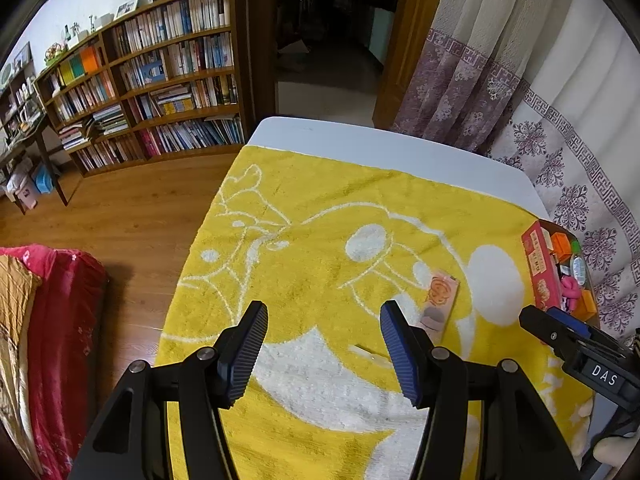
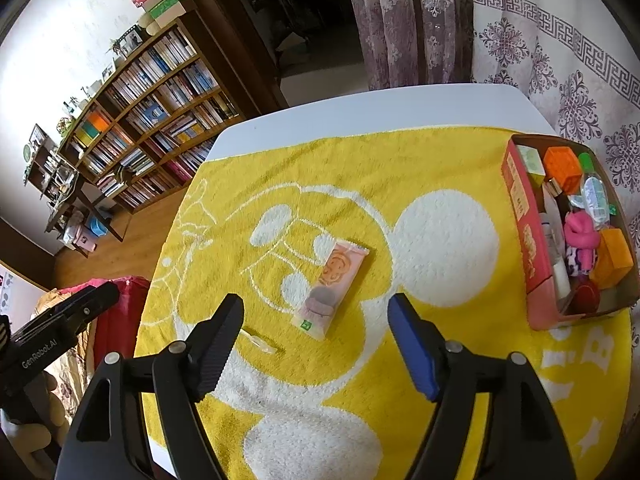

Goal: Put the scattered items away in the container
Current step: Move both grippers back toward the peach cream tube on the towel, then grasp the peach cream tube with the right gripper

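A pink snack packet [image 2: 330,289] [image 1: 437,303] lies flat on the yellow towel [image 2: 360,168] [image 1: 320,184]. A small clear plastic spoon [image 2: 260,342] [image 1: 372,354] lies just left of it. My right gripper [image 2: 316,308] is open above the towel, the packet's near end between its fingertips and untouched. My left gripper [image 1: 324,316] is open over bare towel, left of the packet. The red cardboard box [image 2: 520,216] [image 1: 540,268] at the towel's right edge holds several items: orange blocks, a pink toy, small bottles.
The towel covers a white table [image 2: 360,108] [image 1: 360,140] whose far edge shows. A patterned curtain [image 2: 560,60] hangs behind the box. A bookshelf [image 1: 160,80] and wooden floor lie left. A red blanket [image 1: 60,320] sits beside the table's left edge.
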The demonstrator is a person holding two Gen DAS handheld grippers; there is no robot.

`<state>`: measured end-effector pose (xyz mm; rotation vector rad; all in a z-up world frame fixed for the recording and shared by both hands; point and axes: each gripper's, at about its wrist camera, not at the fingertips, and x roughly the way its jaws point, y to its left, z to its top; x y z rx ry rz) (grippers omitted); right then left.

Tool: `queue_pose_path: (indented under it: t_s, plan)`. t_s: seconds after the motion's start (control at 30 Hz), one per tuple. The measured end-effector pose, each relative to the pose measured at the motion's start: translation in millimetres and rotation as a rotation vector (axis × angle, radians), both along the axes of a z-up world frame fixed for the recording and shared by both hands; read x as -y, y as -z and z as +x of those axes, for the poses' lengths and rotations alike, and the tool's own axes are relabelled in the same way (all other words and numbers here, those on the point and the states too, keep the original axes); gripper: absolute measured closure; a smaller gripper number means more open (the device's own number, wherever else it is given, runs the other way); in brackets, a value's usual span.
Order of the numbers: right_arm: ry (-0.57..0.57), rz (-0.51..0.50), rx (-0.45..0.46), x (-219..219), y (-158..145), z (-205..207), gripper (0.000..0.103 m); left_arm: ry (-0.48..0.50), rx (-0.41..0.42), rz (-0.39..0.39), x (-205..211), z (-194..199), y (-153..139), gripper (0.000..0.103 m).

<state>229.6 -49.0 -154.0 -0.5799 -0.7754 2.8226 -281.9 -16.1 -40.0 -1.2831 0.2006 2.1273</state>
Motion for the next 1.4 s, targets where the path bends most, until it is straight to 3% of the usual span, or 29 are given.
queue_pose_path:
  t_s: [0.33,0.97,1.2,1.4]
  plan:
    - [0.005,-0.004,0.007,2.2,-1.1,-12.1,0.025,0.01,-0.006,-0.011,-3.7,-7.6,2.7,0.043]
    - [0.133,-0.002,0.12,-23.1,19.7,-84.6,0.025,0.013,0.107,-0.068,-8.5,-30.9,46.4,0.043]
    - [0.176,0.036,0.178,-21.8,35.5,-128.7,0.041,-0.006,0.141,-0.097,-1.2,-40.2,64.4,0.043]
    - [0.222,0.043,0.184,-27.1,39.1,-151.8,0.041,-0.021,0.163,-0.113,2.2,-47.2,74.1,0.043]
